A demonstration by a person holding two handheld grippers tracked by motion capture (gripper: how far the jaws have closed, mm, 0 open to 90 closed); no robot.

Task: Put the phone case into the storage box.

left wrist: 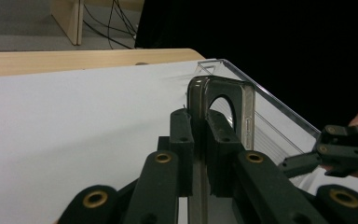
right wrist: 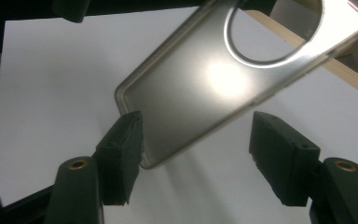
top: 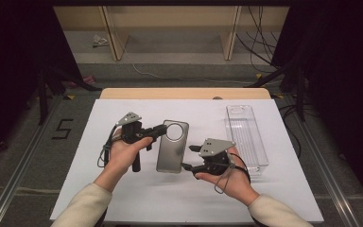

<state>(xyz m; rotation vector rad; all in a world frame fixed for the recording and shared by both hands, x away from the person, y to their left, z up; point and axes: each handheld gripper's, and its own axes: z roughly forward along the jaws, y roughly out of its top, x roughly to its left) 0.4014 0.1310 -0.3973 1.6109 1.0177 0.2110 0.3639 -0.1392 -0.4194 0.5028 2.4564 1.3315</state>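
item: translucent grey phone case (top: 172, 146), with a round camera cutout near its far end, located over the middle of the white table sheet (top: 123, 198) and just left of the clear plastic tray (top: 247, 137), which lies along the sheet's right side. left gripper (top: 157, 131): held in the person's left hand (top: 125, 153), to the left of the case, jaws closed flat on the case's left edge near the cutout end; in the left gripper view the case (left wrist: 223, 109) stands on edge between the two black jaws, pinched from both sides, with the tray's wall (left wrist: 279, 112) just behind it. right gripper (top: 190, 157): held in the person's right hand (top: 231, 182), at the case's lower right corner, between case and tray; jaws spread wide apart, gripping nothing. in the right gripper view the case (right wrist: 214, 88) hangs tilted above the sheet (right wrist: 51, 84), its near corner right beside one jaw pad (right wrist: 123, 154); contact cannot be told; the other pad (right wrist: 282, 156) is well apart from it. the grey three-cornered plate (top: 216, 147) tops the right gripper. wooden table edge (top: 184, 93) shows beyond the sheet.
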